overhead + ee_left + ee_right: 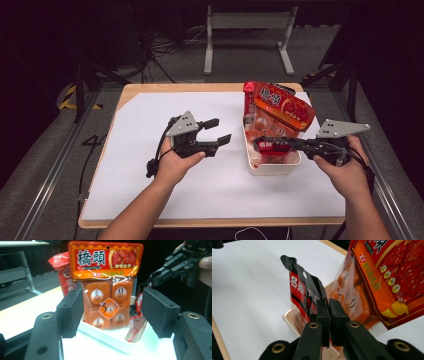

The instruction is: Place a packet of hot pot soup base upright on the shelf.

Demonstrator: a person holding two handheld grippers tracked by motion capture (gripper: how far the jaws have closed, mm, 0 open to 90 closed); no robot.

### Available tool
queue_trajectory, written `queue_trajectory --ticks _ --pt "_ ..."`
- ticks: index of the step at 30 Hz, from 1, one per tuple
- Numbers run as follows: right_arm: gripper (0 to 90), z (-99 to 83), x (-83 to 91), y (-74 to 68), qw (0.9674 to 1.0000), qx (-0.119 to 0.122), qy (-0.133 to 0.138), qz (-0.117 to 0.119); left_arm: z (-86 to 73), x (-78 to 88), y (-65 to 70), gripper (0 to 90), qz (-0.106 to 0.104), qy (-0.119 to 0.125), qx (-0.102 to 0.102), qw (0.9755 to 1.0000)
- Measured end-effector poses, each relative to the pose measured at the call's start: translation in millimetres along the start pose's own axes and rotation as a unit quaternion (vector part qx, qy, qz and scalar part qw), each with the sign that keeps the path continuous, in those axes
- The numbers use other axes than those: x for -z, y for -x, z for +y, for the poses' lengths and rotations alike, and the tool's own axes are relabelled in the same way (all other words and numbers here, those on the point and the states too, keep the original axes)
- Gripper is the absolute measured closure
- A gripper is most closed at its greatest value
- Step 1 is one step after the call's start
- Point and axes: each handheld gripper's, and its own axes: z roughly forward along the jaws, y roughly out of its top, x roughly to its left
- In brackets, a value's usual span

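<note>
A white tray [272,169] on the table's right holds upright food packets. The tallest is an orange-and-red packet [282,107] of orange cubes, and it stands straight ahead in the left gripper view [107,277]. A red packet [248,90] leans behind it. My right gripper [259,143] reaches into the tray from the right. Its jaws are almost together at the side edge of a black-and-red packet [299,290], which meets the tips [328,301]. My left gripper [217,131] hovers left of the tray, open with nothing between its pads [112,312].
White sheet [165,190] covers the wooden table [125,92], with bare room left and front of the tray. Metal rails run along both table sides. A grey stand [247,22] and cables lie on the floor beyond the far edge.
</note>
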Motion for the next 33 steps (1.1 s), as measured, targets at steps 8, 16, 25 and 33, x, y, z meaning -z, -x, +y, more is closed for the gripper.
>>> queue_trajectory --ticks 8,16,25,33 --pt "66.6 -2.0 -1.3 0.8 0.9998 -0.008 0.017 -0.004 -4.5 24.6 -7.7 33.9 0.021 -0.003 0.005 0.9998" --pt "58.1 -2.2 -1.5 0.6 0.9994 -0.014 0.03 -0.004 -9.3 43.8 -11.2 32.0 0.039 -0.006 0.007 0.9992" --pt "43.1 -7.9 6.1 2.1 0.9972 -0.032 0.068 -0.007 -18.7 68.4 -14.2 27.1 0.061 -0.015 0.006 0.998" --pt "37.0 -19.8 13.7 7.0 0.9952 -0.052 0.08 -0.02 -30.5 92.9 -17.8 24.7 0.083 -0.02 0.016 0.9963"
